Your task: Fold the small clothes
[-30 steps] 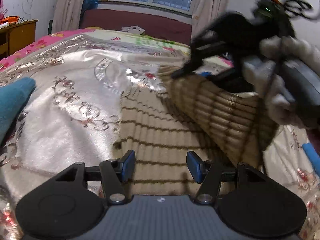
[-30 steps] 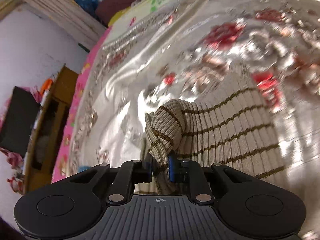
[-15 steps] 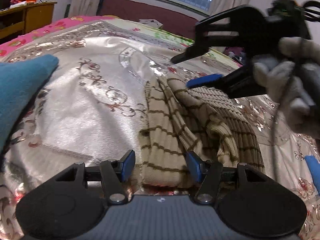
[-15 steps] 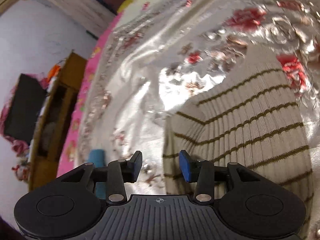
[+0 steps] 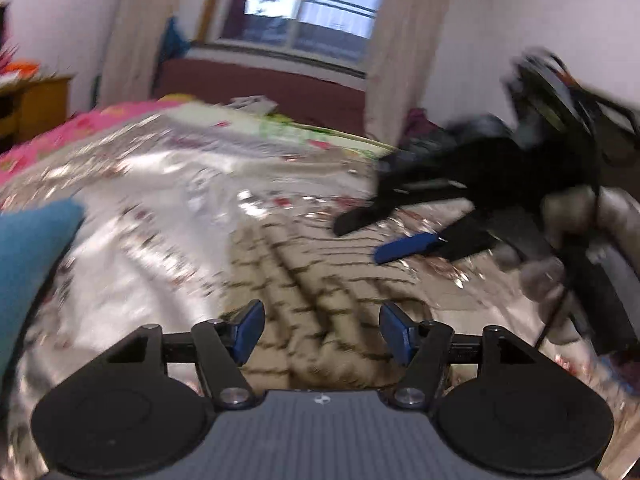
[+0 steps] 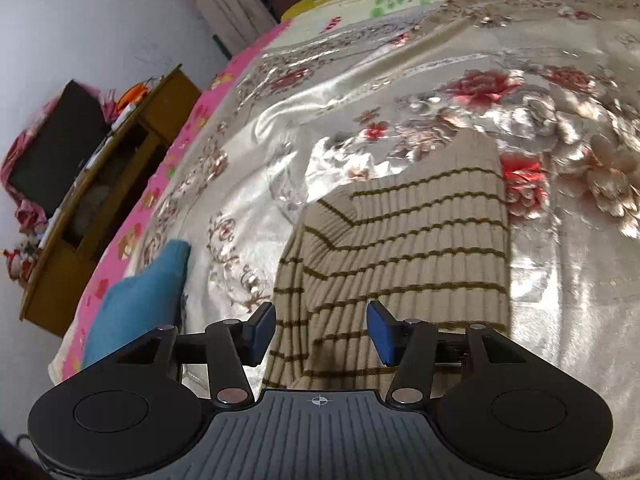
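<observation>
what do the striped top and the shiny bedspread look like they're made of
Striped top: looks like a soft ribbed knit, matte beige with thin brown stripes; fine vertical ribs show, fibre unclear.
Bedspread: seems a satin-like woven fabric, glossy silver-white with floral patterning; bright highlights run along its creases.

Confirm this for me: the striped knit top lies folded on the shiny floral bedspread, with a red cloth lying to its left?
Not quite: the cloth left of the striped knit top is blue, not red, as the right wrist view shows. The top does lie folded on the shiny floral bedspread.
</observation>
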Demonstrator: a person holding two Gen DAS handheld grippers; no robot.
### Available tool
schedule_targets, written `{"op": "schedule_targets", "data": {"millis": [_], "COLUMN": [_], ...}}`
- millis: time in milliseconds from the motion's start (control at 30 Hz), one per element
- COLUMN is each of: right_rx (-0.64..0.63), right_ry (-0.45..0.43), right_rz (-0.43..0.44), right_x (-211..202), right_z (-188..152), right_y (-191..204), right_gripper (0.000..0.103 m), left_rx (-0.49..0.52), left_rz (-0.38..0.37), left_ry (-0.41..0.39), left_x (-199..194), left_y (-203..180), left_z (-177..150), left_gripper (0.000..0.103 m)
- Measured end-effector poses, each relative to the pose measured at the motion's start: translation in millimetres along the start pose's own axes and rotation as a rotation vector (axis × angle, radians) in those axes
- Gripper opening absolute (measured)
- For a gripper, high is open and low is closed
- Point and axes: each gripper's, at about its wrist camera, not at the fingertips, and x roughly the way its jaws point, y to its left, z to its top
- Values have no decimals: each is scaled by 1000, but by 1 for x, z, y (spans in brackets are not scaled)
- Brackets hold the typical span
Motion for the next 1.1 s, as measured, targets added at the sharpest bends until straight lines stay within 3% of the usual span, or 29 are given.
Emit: {"op": "schedule_targets", "data": {"millis": [100, 200, 300, 433, 533, 633, 733, 833, 900, 1000, 1100], "right_rx": [-71, -160, -285, -353, -373, -340, -304, -335, -338, -320, -330], "right_ry": [30, 80, 118, 123, 117, 120, 104, 115, 122, 121, 113], "right_rz": [-16, -51, -170, -246, -257, -245, -207, -234, -244, -233, -257], "right_x": [12, 31, 57, 74, 75, 72, 66, 72, 78, 81, 86], "right_z": [4, 3, -2, -11, -9, -1, 2, 0, -1, 0, 2], "right_y": [13, 31, 44, 49, 53, 51, 50, 56, 59, 63, 67], "right_gripper": [56, 56, 57, 55, 36, 34, 35, 39, 54, 65, 66], "left_rx": [28, -42, -89, -150, -169, -169, -163, -161, -160, -150, -156], "left_rz": [-19, -20, 9, 21, 19, 8, -1, 0, 0, 6, 2], "left_ry": [49, 143, 210, 205, 188, 175, 172, 187, 191, 192, 201], "left_x": [23, 41, 50, 48, 43, 38, 35, 36, 35, 34, 35], "left_y": [-4, 10, 24, 35, 38, 37, 34, 34, 33, 30, 31], "left_z": [2, -6, -17, -19, -20, -20, -19, -21, -22, -23, -24], "left_gripper": [64, 35, 26, 23, 21, 20, 20, 20, 20, 20, 20]}}
